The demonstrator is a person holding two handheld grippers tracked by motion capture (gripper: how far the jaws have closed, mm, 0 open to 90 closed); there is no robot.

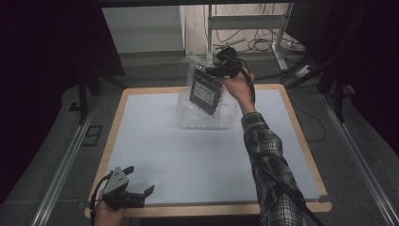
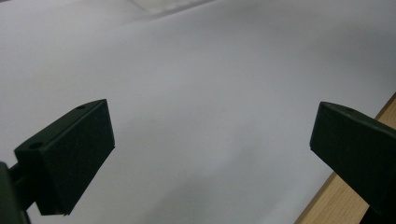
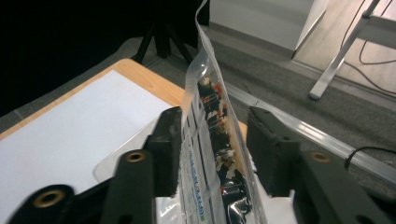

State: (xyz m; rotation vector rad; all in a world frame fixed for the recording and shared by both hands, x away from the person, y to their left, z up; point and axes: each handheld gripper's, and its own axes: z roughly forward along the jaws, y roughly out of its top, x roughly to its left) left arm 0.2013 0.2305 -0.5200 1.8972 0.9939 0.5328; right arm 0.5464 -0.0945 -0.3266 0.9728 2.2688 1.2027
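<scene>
A clear plastic bag with a dark printed pack inside hangs upright over a clear plastic tub at the far middle of the table. My right gripper is at the bag's top edge. In the right gripper view the bag stands between the jaws of the right gripper; it leans on the left pad and a thin gap shows at the right pad, so the jaws are open. My left gripper rests at the near left corner, and its jaws stand wide open over bare white mat.
A white mat covers the wooden table. Beyond the far edge are grey floor, a metal stand and cables. Metal rails run along both sides of the table.
</scene>
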